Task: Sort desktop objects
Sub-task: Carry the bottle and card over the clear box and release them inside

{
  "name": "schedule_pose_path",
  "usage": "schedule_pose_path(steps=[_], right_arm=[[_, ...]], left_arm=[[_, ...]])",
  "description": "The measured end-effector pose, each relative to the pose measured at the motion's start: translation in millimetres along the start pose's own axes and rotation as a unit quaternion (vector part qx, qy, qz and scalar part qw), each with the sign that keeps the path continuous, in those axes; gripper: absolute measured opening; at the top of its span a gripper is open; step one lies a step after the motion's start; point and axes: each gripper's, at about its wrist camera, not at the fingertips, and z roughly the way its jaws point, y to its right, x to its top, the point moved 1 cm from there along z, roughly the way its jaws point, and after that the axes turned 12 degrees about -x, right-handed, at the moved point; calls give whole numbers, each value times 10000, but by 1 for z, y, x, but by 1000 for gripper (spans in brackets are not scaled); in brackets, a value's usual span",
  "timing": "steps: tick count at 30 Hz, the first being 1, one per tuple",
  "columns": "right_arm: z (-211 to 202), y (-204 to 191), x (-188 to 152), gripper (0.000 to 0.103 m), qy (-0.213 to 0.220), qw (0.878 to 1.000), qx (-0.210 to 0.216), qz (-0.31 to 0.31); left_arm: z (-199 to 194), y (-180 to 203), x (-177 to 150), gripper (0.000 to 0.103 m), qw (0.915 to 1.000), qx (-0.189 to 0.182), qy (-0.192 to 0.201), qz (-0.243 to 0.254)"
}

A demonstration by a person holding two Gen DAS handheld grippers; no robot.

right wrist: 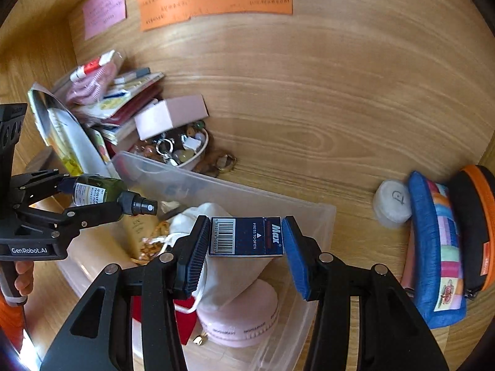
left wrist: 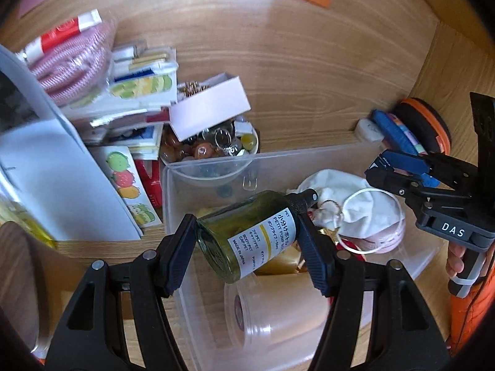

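My left tool (left wrist: 247,247) grips a green spray bottle (left wrist: 247,235) across its length: one pad presses the base, the other the shoulder by the black nozzle. The jaws stand about half open around it. The bottle lies tilted, label up, above the near end of a clear bin (left wrist: 340,154).

My right tool (right wrist: 246,238) grips a dark blue staple box (right wrist: 247,236) by its two short ends, jaws somewhat under half open. The box is level, printed face up, above the middle of the bin (right wrist: 324,216).

Each tool shows in the other's view: the right tool (left wrist: 399,170) at the right edge, the left tool (right wrist: 92,198) at the left edge, each with fingers of my hand on its handle.

Inside the bin lie a white drawstring pouch (right wrist: 216,275), a pink round case (right wrist: 241,324), a red item (right wrist: 185,318), a tan box (right wrist: 136,235) and a clear plastic tub (left wrist: 272,315).

On the counter (right wrist: 309,92) just beyond the bin stands a bowl of trinkets (left wrist: 213,148), with a small pink box (left wrist: 210,108) leaning over it. Left of that is a heap of booklets, stickers and a pink mesh bag (left wrist: 77,58). To the right, near the bin, are a white round case (right wrist: 391,202), a blue patchwork pouch (right wrist: 439,247) and a black-and-orange case (right wrist: 473,225), touching side by side. Orange and pink paper notes (right wrist: 216,0) lie at the far edge.
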Motion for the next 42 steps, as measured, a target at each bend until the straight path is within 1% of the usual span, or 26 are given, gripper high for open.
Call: schedule_pose_path(steps=[2, 6, 11, 14, 17, 18, 20, 24, 26, 27, 30, 36, 39, 40, 42], right_arm=[[5, -1, -1, 44, 2, 10000, -47, -27], [13, -2, -2, 44, -36, 10000, -16, -14], [14, -6, -1, 44, -27, 9999, -61, -141], [14, -7, -1, 44, -62, 9999, 27, -157], [17, -5, -2, 45, -188, 9997, 145, -110], [17, -5, -2, 46, -214, 9996, 168, -116], [17, -5, -3, 51, -259, 9995, 142, -124], [12, -3, -4, 55, -236, 9996, 110, -82], [7, -2, -4, 61, -185, 9997, 144, -15], [5, -1, -4, 62, -169, 9997, 151, 12], [-6, 1, -4, 63, -96, 9999, 133, 50], [-32, 4, -6, 64, 75, 9999, 84, 84], [-48, 4, -9, 64, 181, 9998, 37, 85], [-54, 4, -10, 64, 219, 9997, -47, 133], [-64, 5, -13, 65, 278, 9995, -93, 140]], left_arm=[[2, 2, 1, 64, 9999, 76, 21, 69], [7, 3, 1, 64, 9999, 83, -28, 135], [17, 6, 2, 64, 9994, 206, -144, 257], [18, 9, 0, 64, 9991, 167, -201, 325], [18, 10, 0, 64, 9988, 235, -229, 362], [17, 11, -1, 64, 9987, 245, -241, 368], [18, 13, -1, 64, 9986, 250, -256, 379], [7, 15, -2, 64, 9987, 208, -224, 414], [-4, 15, -5, 65, 9986, 233, -173, 440], [-6, 16, -5, 66, 9986, 234, -157, 448], [-15, 20, -7, 73, 9984, 266, -96, 487], [-35, 30, -11, 76, 9981, 316, 32, 535], [-44, 36, -13, 83, 9978, 357, 131, 549], [-45, 38, -13, 85, 9977, 373, 159, 551], [-52, 43, -14, 91, 9971, 452, 237, 560]])
